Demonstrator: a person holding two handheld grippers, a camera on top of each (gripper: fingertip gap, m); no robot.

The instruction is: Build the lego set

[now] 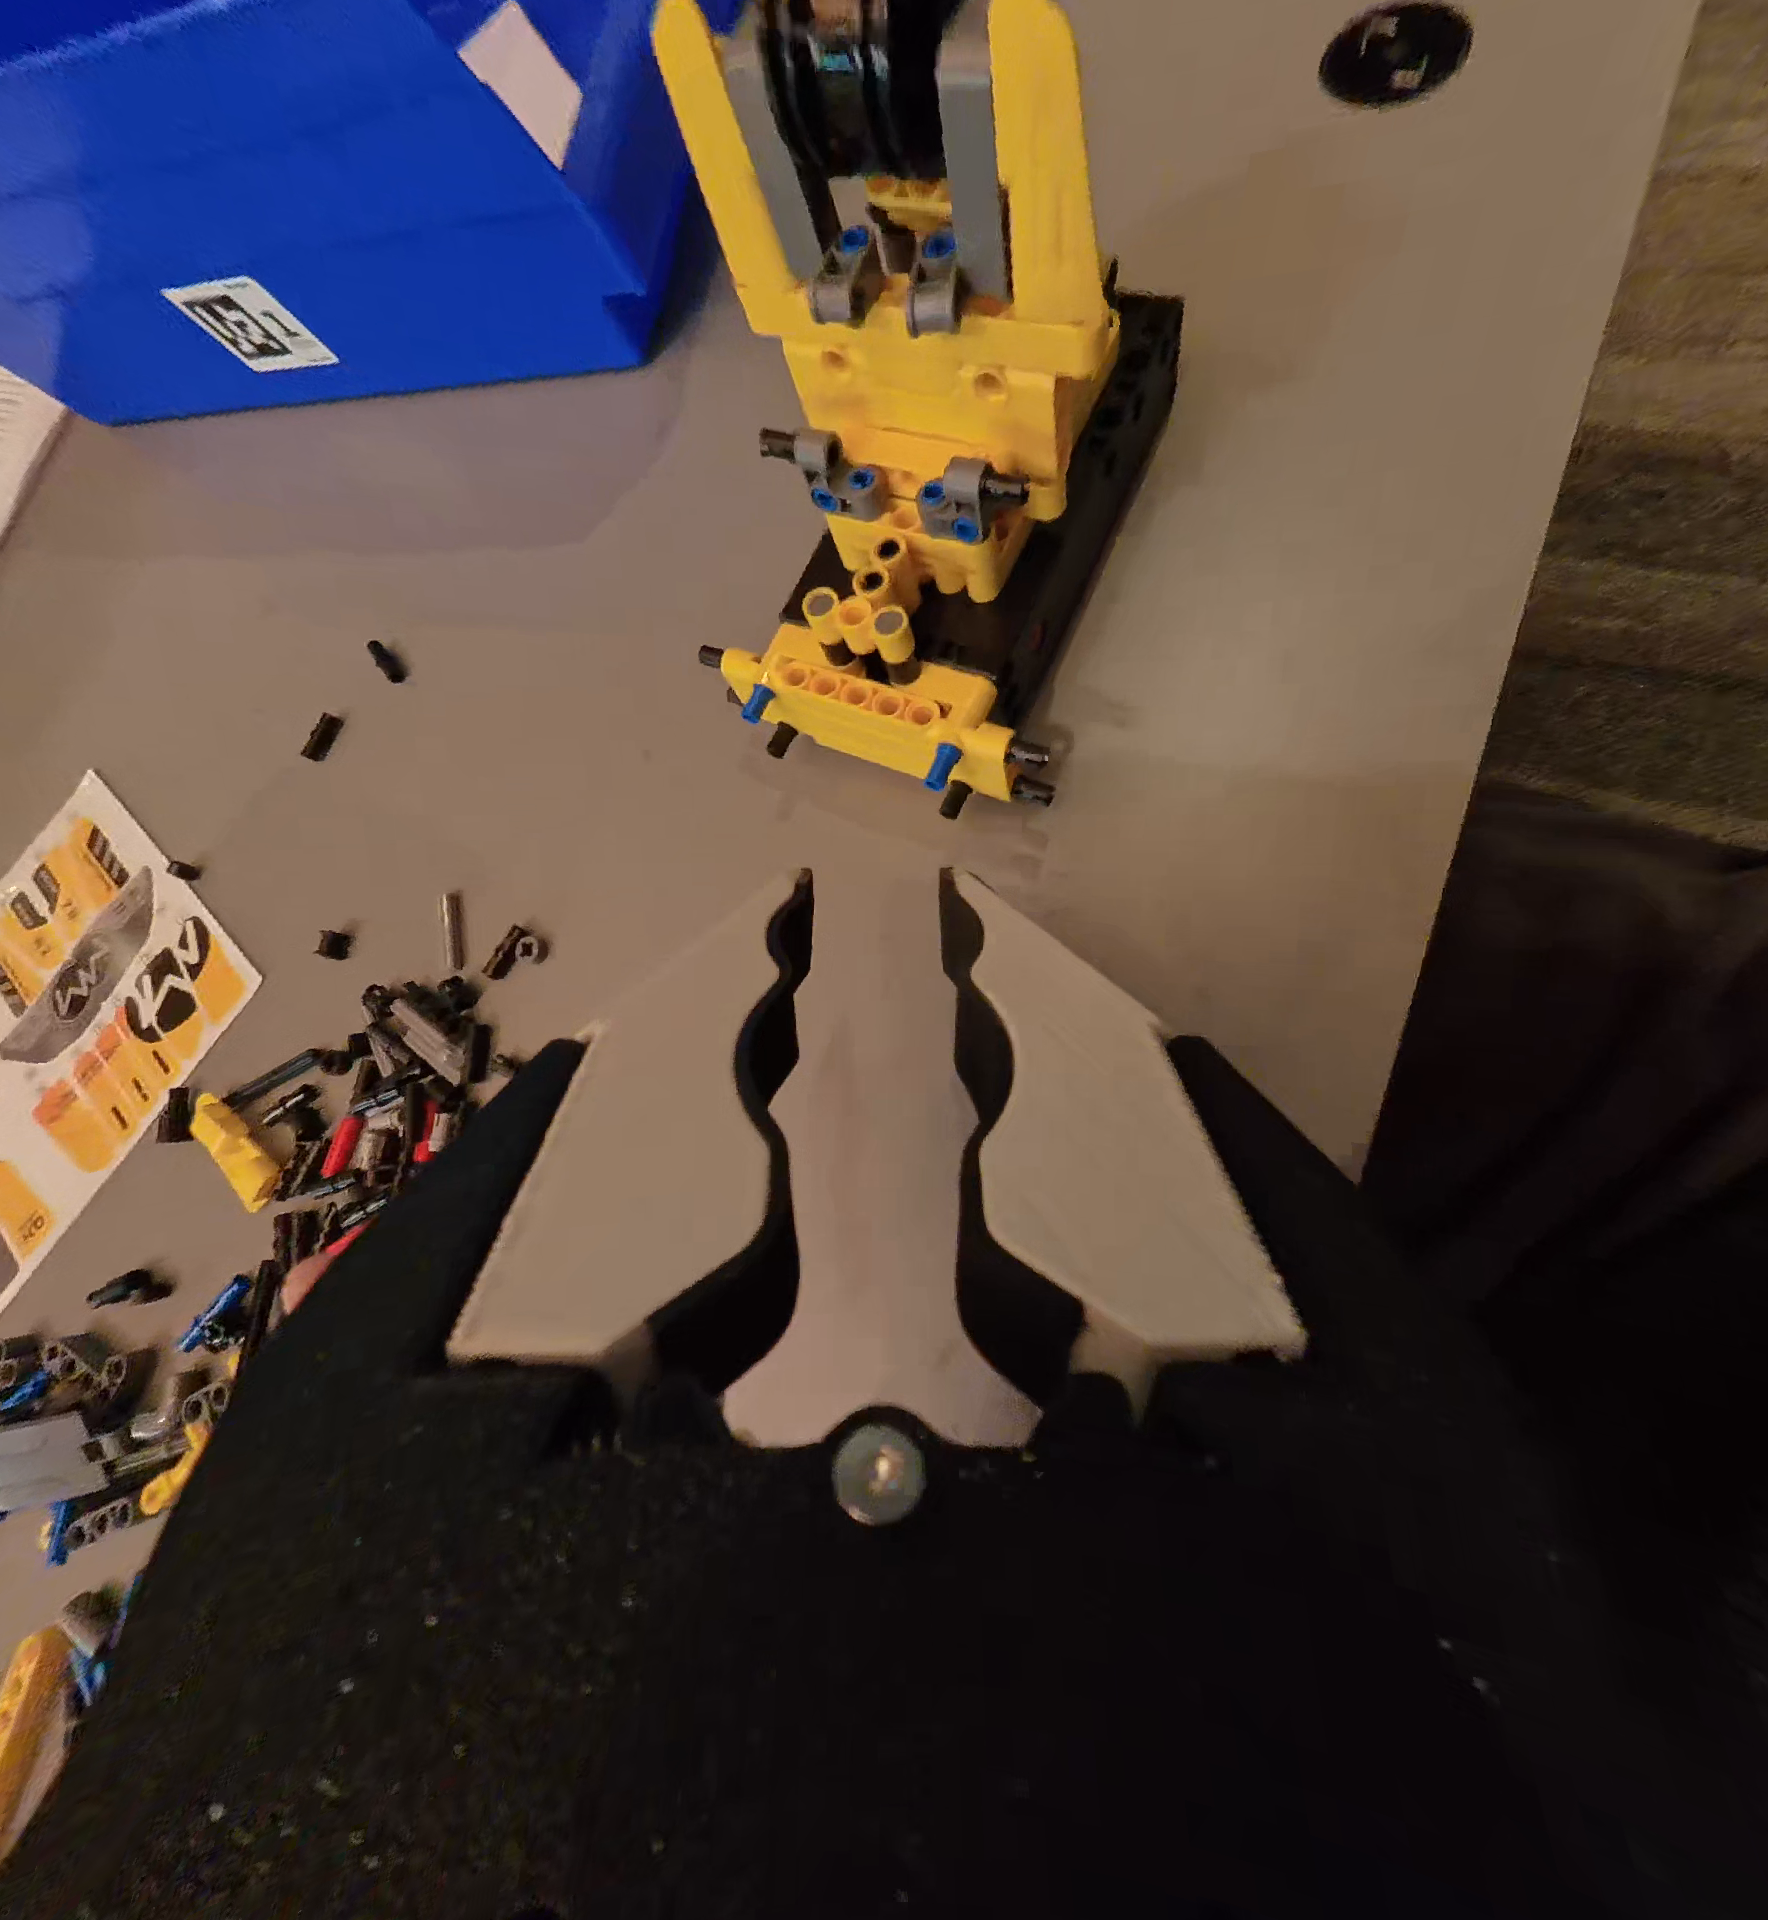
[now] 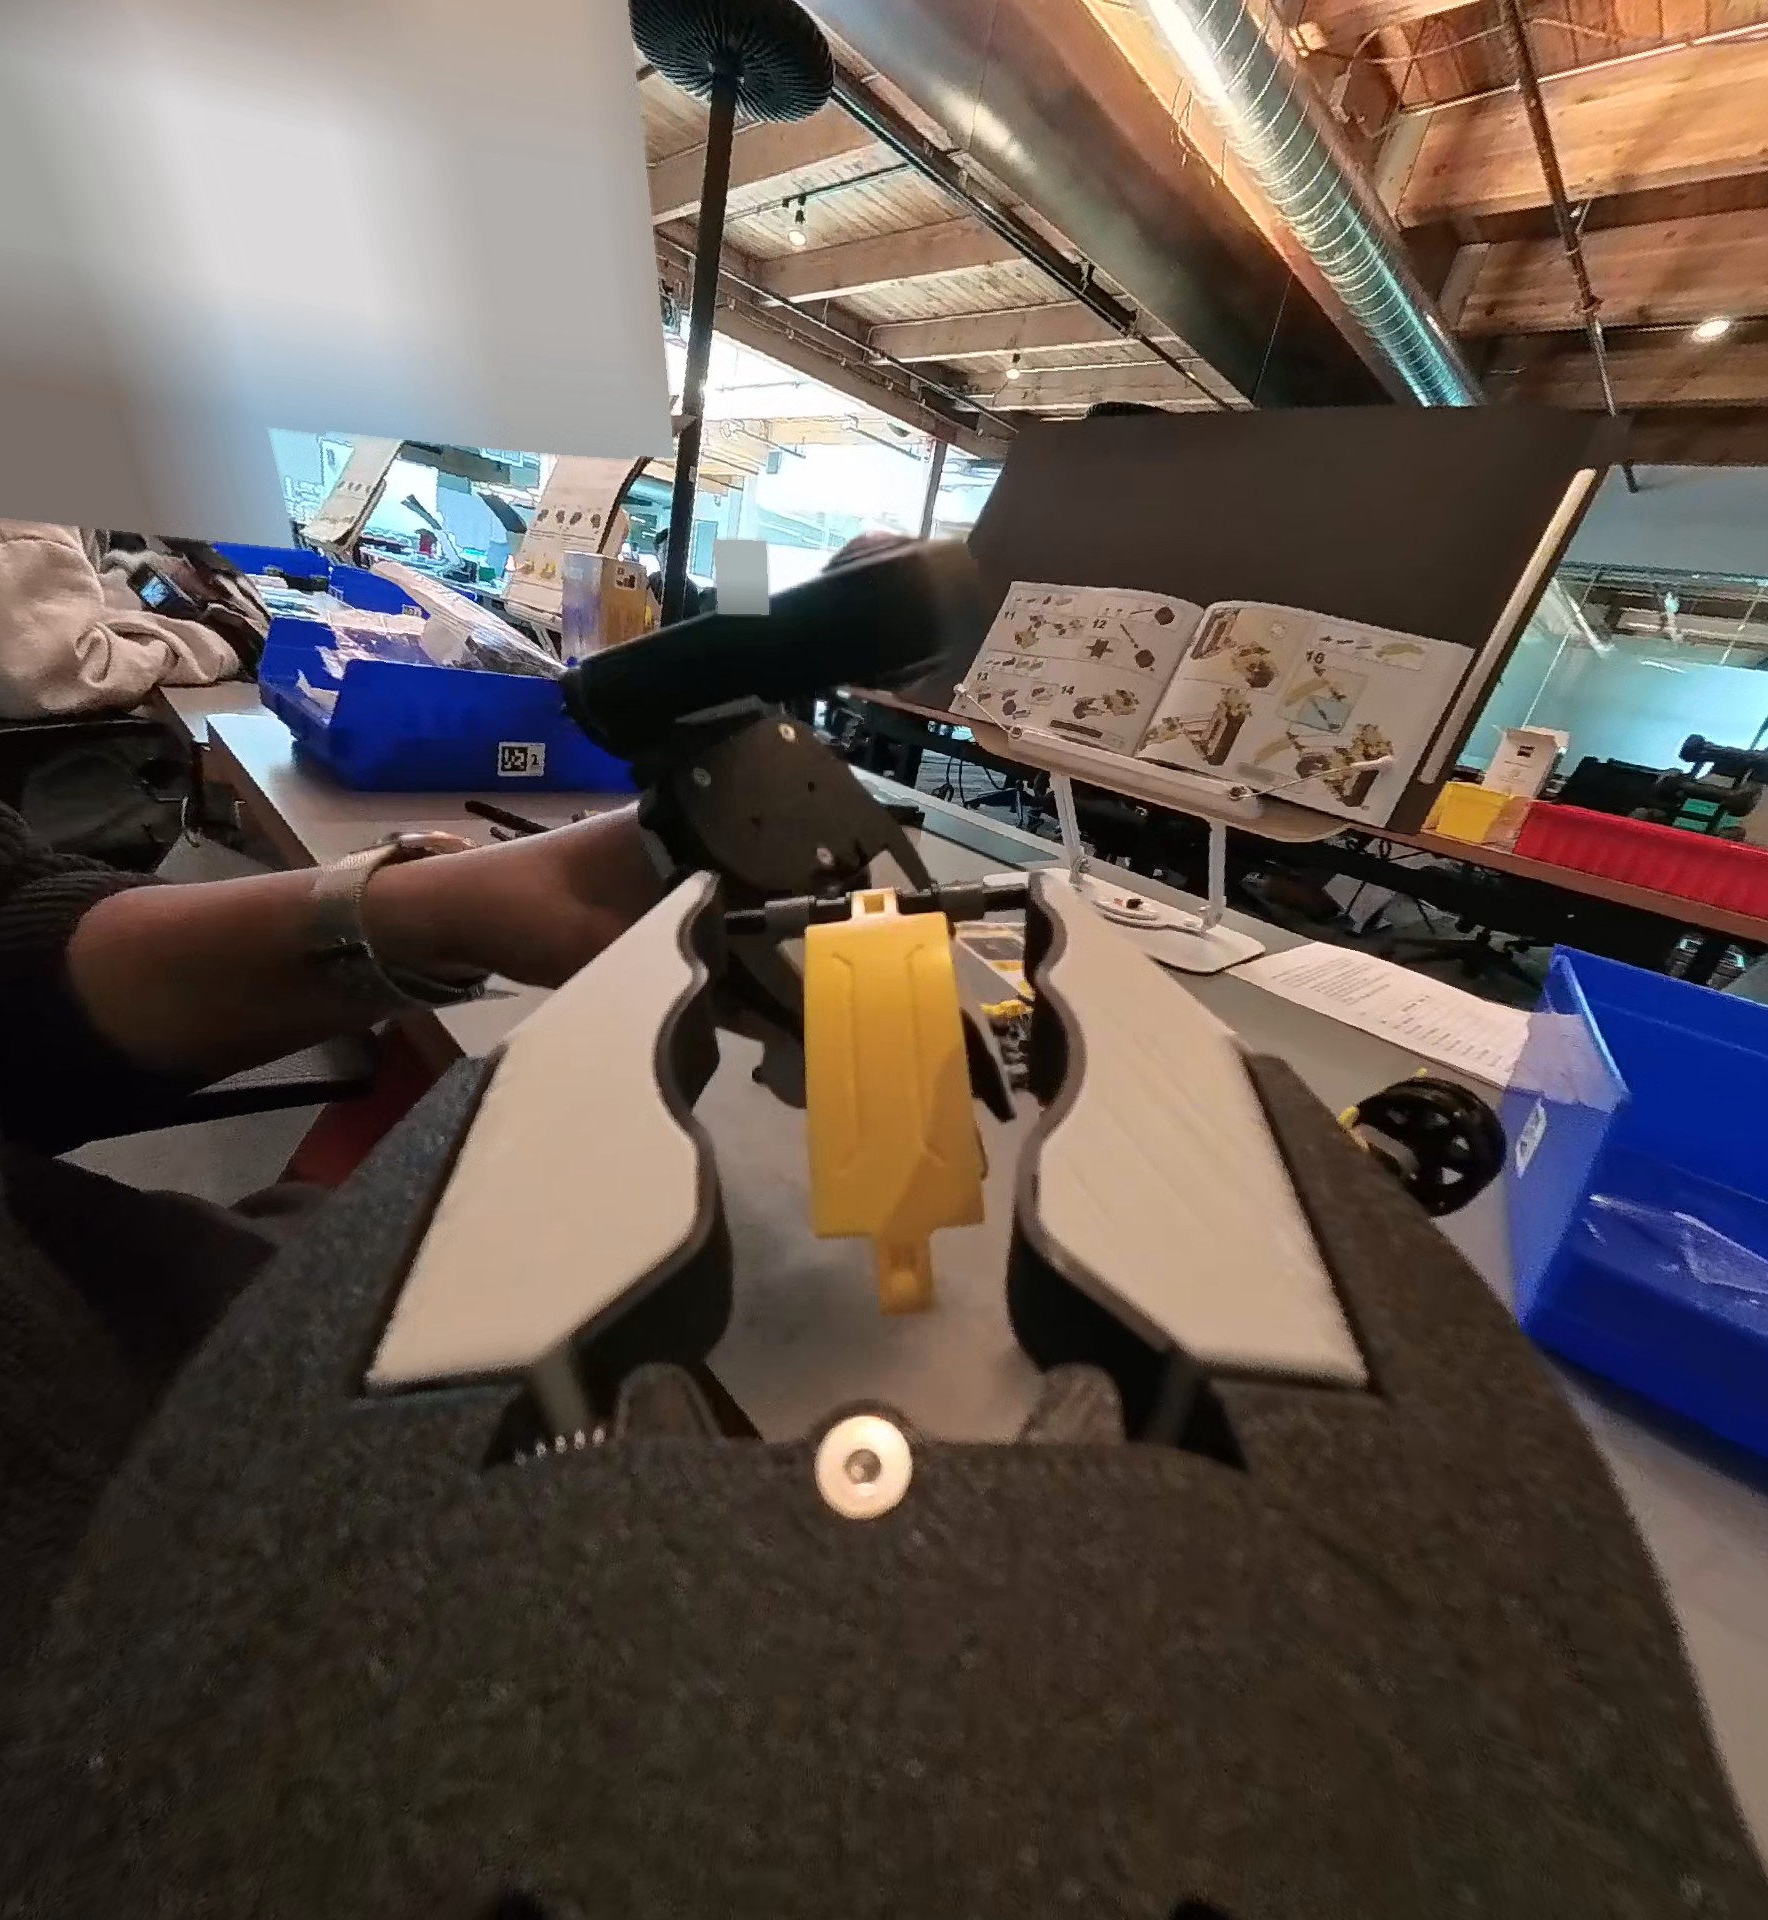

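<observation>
In the left wrist view my left gripper (image 1: 875, 883) is open and empty, low over the grey table (image 1: 1275, 520). A yellow and black brick model (image 1: 921, 468) stands just ahead of its fingertips, apart from them. In the right wrist view my right gripper (image 2: 872, 899) is shut on the ends of a black axle (image 2: 786, 914) that spans its fingertips. A yellow panel piece (image 2: 890, 1070) hangs from the axle between the fingers, above the table. The left gripper (image 2: 755, 790), held by a hand with a wristwatch, shows beyond it.
A pile of small loose parts (image 1: 381, 1101) and a sticker sheet (image 1: 80, 1018) lie left of my left gripper. A blue bin (image 1: 267, 197) stands at the back left. An open instruction booklet on a stand (image 2: 1202, 707), a black wheel (image 2: 1431, 1143) and another blue bin (image 2: 1690, 1195) are to the right. Spacing between my two grippers at the tips: around 15 centimeters.
</observation>
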